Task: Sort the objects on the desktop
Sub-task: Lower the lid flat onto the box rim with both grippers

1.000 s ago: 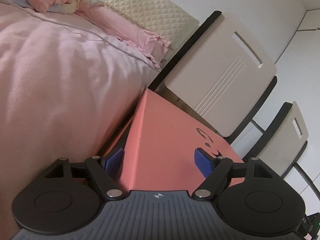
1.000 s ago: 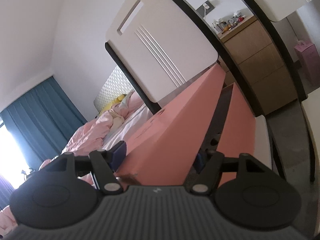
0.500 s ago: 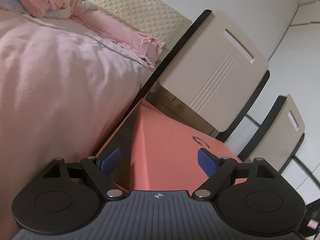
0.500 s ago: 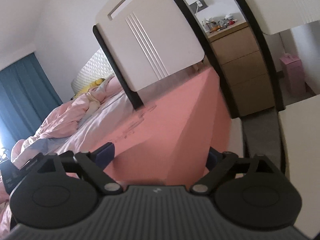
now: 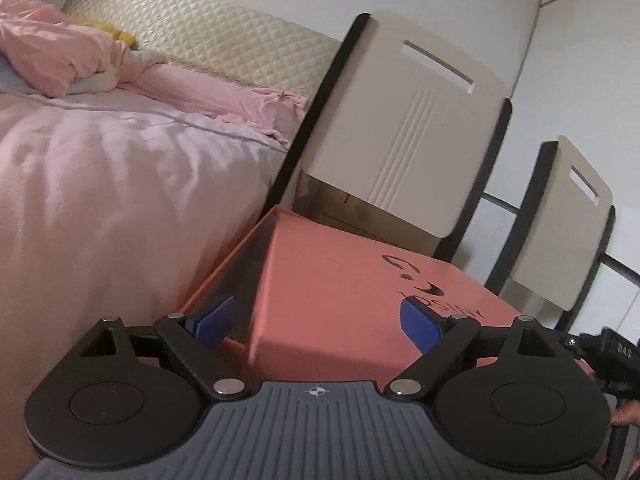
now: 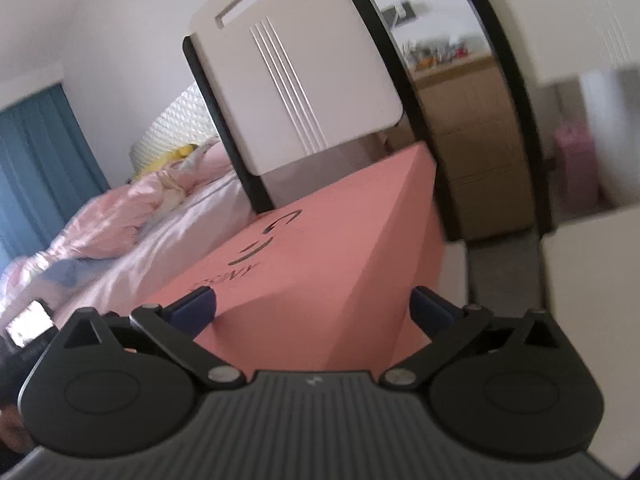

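A salmon-pink box lid (image 5: 344, 292) with black lettering fills the middle of the left wrist view, sitting partly over a matching box base (image 5: 224, 280) whose rim shows at its left. My left gripper (image 5: 318, 318) has its blue pads wide apart around the lid's near corner. In the right wrist view the same lid (image 6: 320, 264) runs away from the camera. My right gripper (image 6: 314, 306) straddles its near corner with both pads against the lid's sides.
A bed with pink bedding (image 5: 100, 184) lies to the left with a quilted headboard (image 5: 208, 40). Two white chair backs with black frames (image 5: 408, 120) (image 5: 568, 224) stand behind the box. A wooden drawer unit (image 6: 472, 152) is at the far right.
Both grippers have tilted back toward level with the box lid between their pads. The black lettering on the lid has come into fuller view in both views.
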`<state>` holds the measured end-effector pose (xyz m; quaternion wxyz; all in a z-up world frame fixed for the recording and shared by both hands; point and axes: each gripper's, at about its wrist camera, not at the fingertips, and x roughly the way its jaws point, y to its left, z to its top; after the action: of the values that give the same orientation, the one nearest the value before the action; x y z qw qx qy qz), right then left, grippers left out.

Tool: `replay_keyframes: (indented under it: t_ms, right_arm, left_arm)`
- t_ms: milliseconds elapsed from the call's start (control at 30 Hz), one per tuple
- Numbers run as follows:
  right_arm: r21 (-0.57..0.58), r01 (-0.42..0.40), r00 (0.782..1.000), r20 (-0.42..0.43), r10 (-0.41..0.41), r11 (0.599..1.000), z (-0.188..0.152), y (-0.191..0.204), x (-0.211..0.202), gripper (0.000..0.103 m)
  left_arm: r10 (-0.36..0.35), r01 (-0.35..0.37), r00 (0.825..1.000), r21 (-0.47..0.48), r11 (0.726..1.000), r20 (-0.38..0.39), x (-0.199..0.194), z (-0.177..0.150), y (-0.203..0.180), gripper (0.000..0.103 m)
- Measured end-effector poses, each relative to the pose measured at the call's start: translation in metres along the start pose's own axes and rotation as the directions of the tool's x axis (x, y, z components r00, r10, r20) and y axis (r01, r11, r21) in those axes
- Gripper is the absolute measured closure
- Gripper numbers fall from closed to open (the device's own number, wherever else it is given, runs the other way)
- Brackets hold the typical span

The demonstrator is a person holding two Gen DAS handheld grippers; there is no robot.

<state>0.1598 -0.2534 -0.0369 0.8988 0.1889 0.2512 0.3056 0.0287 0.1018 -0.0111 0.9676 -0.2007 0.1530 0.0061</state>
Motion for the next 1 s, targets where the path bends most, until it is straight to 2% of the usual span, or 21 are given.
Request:
replay_keyframes:
  t_ms: [400, 500, 667, 833, 1000]
  right_arm:
    - [-0.044, 0.017, 0.999, -0.032, -0.019, 0.999, -0.014, -0.009, 0.0, 0.0]
    - [-0.035, -0.016, 0.999, -0.032, 0.015, 0.999, -0.018, -0.01, 0.0, 0.0]
    - [-0.057, -0.021, 1.0, -0.004, 0.021, 0.998, -0.02, -0.006, -0.007, 0.0]
    - [-0.145, -0.029, 0.998, 0.049, 0.036, 0.989, -0.019, 0.002, -0.026, 0.0]
    - [-0.279, -0.01, 0.999, 0.04, 0.022, 0.96, -0.027, 0.011, -0.041, 0.0]
  left_arm:
    - [0.015, -0.015, 1.0, 0.028, 0.999, -0.007, 0.0, -0.007, -0.006, 0.011]
    - [0.013, -0.012, 1.0, 0.041, 0.999, -0.013, 0.001, -0.009, -0.007, 0.011]
    - [0.017, -0.016, 1.0, 0.058, 0.998, -0.012, 0.0, -0.012, -0.01, 0.011]
    - [0.021, -0.021, 1.0, 0.068, 0.997, -0.005, -0.003, -0.013, -0.012, 0.011]
    - [0.034, -0.034, 0.999, 0.084, 0.996, 0.003, -0.005, -0.015, -0.015, 0.01]
